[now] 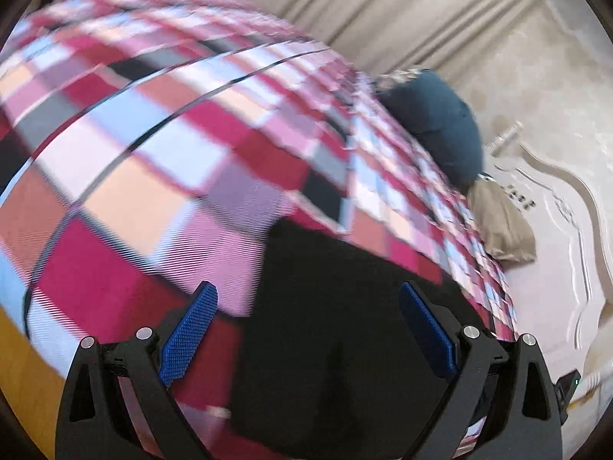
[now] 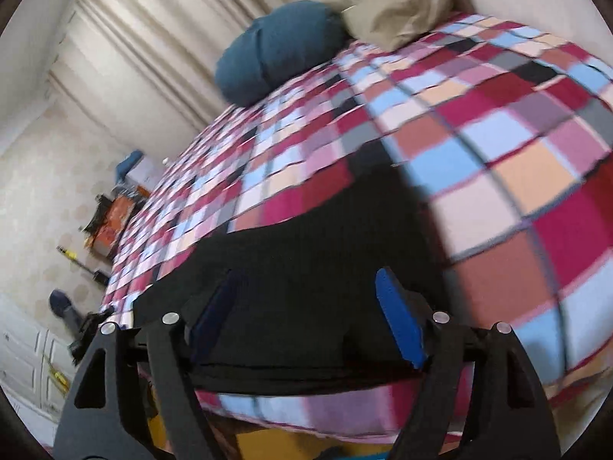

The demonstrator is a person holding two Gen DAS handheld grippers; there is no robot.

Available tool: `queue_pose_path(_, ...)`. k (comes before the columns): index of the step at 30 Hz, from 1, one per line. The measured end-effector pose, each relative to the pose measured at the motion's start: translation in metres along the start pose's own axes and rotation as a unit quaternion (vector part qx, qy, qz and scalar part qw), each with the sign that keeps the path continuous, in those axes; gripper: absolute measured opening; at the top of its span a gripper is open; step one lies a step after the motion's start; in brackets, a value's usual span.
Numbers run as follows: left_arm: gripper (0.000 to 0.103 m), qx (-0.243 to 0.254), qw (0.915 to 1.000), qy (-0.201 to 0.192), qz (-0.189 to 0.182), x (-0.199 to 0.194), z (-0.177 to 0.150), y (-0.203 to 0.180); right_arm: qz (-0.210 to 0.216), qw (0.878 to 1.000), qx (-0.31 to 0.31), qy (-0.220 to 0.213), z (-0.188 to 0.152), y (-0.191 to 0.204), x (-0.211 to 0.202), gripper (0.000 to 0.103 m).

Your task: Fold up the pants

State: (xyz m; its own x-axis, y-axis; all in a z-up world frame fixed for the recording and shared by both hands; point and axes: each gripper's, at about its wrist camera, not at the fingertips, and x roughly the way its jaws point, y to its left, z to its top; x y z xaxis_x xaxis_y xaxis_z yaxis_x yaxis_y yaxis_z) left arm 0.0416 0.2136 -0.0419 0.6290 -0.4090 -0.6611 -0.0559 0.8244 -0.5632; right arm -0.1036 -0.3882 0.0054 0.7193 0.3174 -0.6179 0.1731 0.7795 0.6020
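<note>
Item, nearest: our left gripper [image 1: 308,299] and right gripper [image 2: 306,287], both with jaws spread wide and nothing between the blue pads, poised over the black pants [image 2: 306,237], which lie flat near the front edge of the checked bedspread [image 2: 498,153]. We judge the step is taking hold for a fold, so we should close each gripper on an outer edge of the pants, matched side to side, pinching pants cloth only and none of the bedspread beneath. Item, farther: at the bedspread's far end, a dark blue cushion [image 2: 279,50] and a tan pillow [image 2: 398,11], well apart from the pants.
</note>
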Motion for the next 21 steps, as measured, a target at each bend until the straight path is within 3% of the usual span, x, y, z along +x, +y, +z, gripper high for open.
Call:
queue_pose_path(2, 0.094, 0.015, 0.9997, 0.021, 0.005, 0.008, -0.002, 0.007, 0.014, 1.000, -0.010, 0.013, -0.005, 0.016, 0.008, 0.075)
queue_pose_path(6, 0.094, 0.104, 0.9932, 0.049, 0.019, 0.023, -0.012, -0.006, 0.031, 0.998, -0.041, 0.047, -0.019, 0.048, 0.031, 0.075)
queue_pose_path(8, 0.094, 0.100, 0.9926, 0.066, -0.019, 0.028, -0.013, -0.011, 0.039, 0.996, -0.052, 0.060, -0.027, 0.062, 0.040, 0.075)
queue_pose_path(9, 0.093, 0.081, 0.9919, 0.078, -0.058, 0.030, -0.013, -0.013, 0.044, 0.995, -0.056, 0.066, -0.031, 0.066, 0.042, 0.075)
queue_pose_path(10, 0.076, 0.069, 0.9902, 0.088, -0.083, 0.032, -0.014, -0.014, 0.049, 0.995, -0.059, 0.071, -0.034, 0.071, 0.044, 0.075)
queue_pose_path(11, 0.068, 0.057, 0.9883, 0.100, -0.099, 0.036, -0.015, -0.014, 0.051, 0.994, -0.061, 0.073, -0.038, 0.074, 0.045, 0.075)
queue_pose_path(13, 0.037, 0.027, 0.9896, 0.110, -0.089, 0.044, -0.016, -0.007, 0.056, 0.993, -0.064, 0.081, -0.043, 0.079, 0.048, 0.075)
queue_pose_path(17, 0.028, -0.040, 0.9830, 0.120, -0.133, 0.048, -0.012, 0.016, 0.062, 0.992, -0.067, 0.089, -0.048, 0.084, 0.051, 0.075)
queue_pose_path(19, 0.019, -0.025, 0.9838, 0.123, -0.128, 0.046, -0.012, 0.010, 0.056, 0.992, -0.074, 0.085, -0.050, 0.088, 0.048, 0.075)
queue_pose_path(21, 0.016, -0.019, 0.9836, 0.122, -0.131, 0.041, -0.011, 0.003, 0.050, 0.993, -0.077, 0.080, -0.051, 0.089, 0.046, 0.075)
